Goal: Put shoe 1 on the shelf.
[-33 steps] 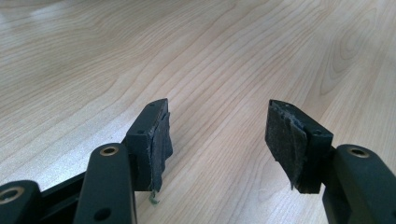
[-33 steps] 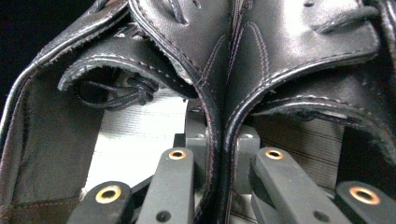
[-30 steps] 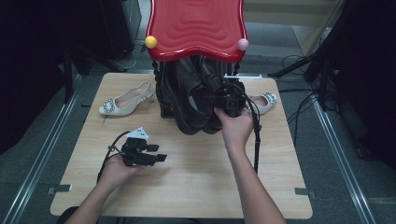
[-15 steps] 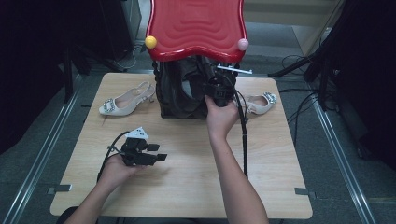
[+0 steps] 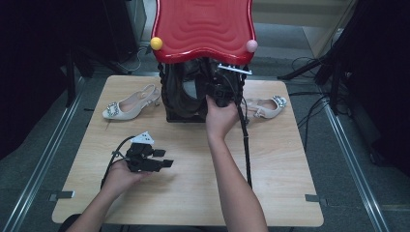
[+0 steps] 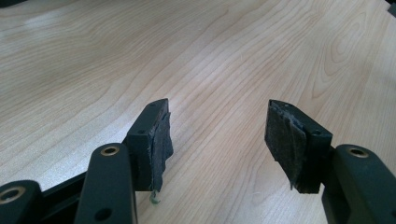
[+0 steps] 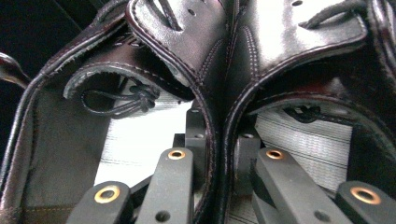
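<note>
While clamped together, black boots (image 7: 219, 70) between right gripper (image 7: 218, 163) jaws.

Your right gripper (image 5: 220, 92) is at the table's (image 5: 280, 193) far middle, its jaws clamped on the adjoining inner walls of the 2 boots (image 5: 186, 94), 1 jaw inside each. Boots stand under the stool seat (image 5: 203, 26). 1 heeled shoe (image 5: 128, 102) lies left of the boots, the other heeled shoe (image 5: 266, 106) right of them. Your left gripper (image 5: 162, 163) rests near-left, well apart from the boots, jaws spread over bare tabletop
</note>
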Available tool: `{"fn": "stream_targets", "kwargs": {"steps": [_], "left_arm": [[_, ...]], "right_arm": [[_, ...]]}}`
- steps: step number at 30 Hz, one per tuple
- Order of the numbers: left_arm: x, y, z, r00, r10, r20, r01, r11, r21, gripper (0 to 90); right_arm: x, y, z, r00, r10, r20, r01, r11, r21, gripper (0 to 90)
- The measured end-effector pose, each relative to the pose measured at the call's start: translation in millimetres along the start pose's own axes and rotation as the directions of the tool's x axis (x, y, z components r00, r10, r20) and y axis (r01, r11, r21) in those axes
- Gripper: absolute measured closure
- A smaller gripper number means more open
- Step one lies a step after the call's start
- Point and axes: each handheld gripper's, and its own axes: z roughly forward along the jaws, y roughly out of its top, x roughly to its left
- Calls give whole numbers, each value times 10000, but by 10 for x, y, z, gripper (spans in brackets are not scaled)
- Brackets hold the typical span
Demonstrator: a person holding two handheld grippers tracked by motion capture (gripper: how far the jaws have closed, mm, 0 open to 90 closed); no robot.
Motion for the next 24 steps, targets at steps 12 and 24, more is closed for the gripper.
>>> {"fn": "stream_targets", "kwargs": {"steps": [12, 24], "left_arm": [[1, 2, -10, 10000, 6, -11, -6, 10000, -35, 412], [-1, 1, -13, 10000, -12, -10, 12, 10000, -52, 411]], "right_arm": [[157, -23, 139, 9974, -501, 511, 482, 9981, 392, 773], [153, -54, 199, 9983, -579, -122, 586, 9956, 733, 691]]}}
